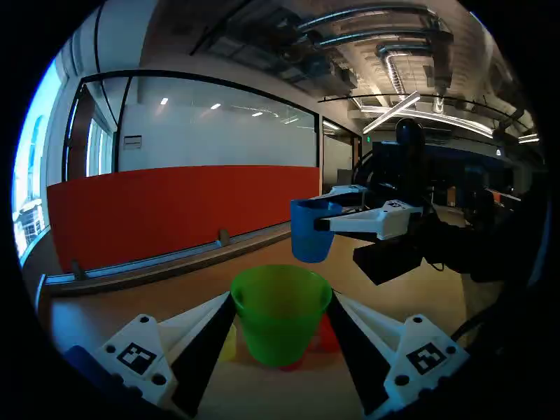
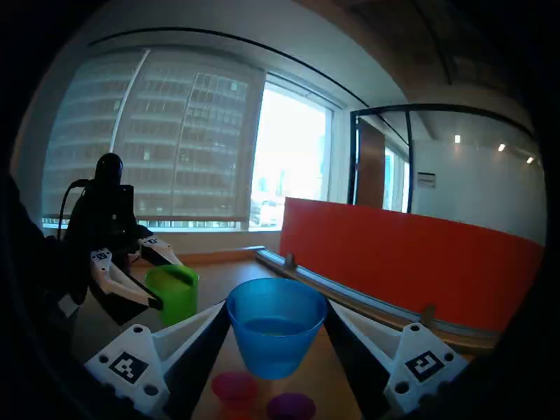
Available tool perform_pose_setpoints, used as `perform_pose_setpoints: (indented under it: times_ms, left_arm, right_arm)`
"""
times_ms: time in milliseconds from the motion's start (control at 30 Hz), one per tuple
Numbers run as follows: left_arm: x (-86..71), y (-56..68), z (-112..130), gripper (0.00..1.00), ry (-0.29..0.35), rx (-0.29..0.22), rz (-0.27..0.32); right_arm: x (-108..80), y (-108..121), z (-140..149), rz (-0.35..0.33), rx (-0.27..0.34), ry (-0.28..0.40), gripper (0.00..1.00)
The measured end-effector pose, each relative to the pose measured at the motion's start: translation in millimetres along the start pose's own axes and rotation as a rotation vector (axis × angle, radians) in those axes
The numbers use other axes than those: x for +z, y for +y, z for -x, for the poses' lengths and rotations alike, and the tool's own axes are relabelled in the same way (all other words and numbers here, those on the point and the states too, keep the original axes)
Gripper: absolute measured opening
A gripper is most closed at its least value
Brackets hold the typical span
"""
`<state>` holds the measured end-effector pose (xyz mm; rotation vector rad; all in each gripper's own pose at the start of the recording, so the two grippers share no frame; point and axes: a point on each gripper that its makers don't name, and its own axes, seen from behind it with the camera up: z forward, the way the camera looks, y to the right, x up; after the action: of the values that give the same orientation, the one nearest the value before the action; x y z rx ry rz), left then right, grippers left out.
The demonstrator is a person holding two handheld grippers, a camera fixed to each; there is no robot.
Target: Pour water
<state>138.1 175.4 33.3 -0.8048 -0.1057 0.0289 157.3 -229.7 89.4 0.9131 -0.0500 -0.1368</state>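
Left gripper view: the left gripper [image 1: 280,302] is clamped on a green cup [image 1: 280,322], both fingers pressing its sides, the cup upright above a pale wooden table [image 1: 273,392]. Black-and-white square markers [image 1: 136,357] sit on the white finger mounts. A small sign [image 1: 132,142] hangs on the glass wall [image 1: 210,133] beyond, too small to read. Behind the green cup, low on the table, a yellow thing [image 1: 227,343] and a red one [image 1: 326,336] peek out, mostly hidden. Farther off and higher, the right gripper [image 1: 323,210] grasps a blue cup [image 1: 311,234], one finger on each side.

Right gripper view: the blue cup stands upright between the fingers with water [image 2: 274,326] in it — the level sits partway up. Just below it on the table lie a small pink cup [image 2: 234,387] and a purple one [image 2: 290,406].

An orange-red partition [image 1: 175,210] runs along the table's far edge with a metal rail [image 1: 175,253] at its foot. Windows [image 2: 290,161] with blinds look onto tall buildings — bright daylight outside. Overhead hang bare ducts [image 1: 364,28] and strip lights [image 1: 395,110].
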Motion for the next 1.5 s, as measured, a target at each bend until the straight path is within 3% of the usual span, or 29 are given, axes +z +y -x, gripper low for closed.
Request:
perform_pose_setpoints:
  times_ms: [467, 867, 1267, 1500]
  left_arm:
    - [5.3, 3.7, -1.0, 0.87, 0.029, -0.053, 0.024]
    - [9.7, 17.3, -4.9, 0.87, 0.067, -0.070, 0.071]
    - [13.9, 32.9, -11.6, 0.87, 0.099, -0.059, 0.121]
    - [16.1, 42.2, -7.0, 0.87, 0.080, -0.066, 0.155]
  right_arm:
    - [-9.4, 0.6, -3.5, -0.005, -0.010, 0.000, 0.92]
    - [-13.3, -6.3, -13.6, -0.033, -0.017, 0.011, 0.92]
    - [-16.1, -14.5, -21.6, -0.063, -0.076, -0.003, 0.92]
    - [-17.3, -15.9, -28.4, -0.072, -0.121, -0.006, 0.92]
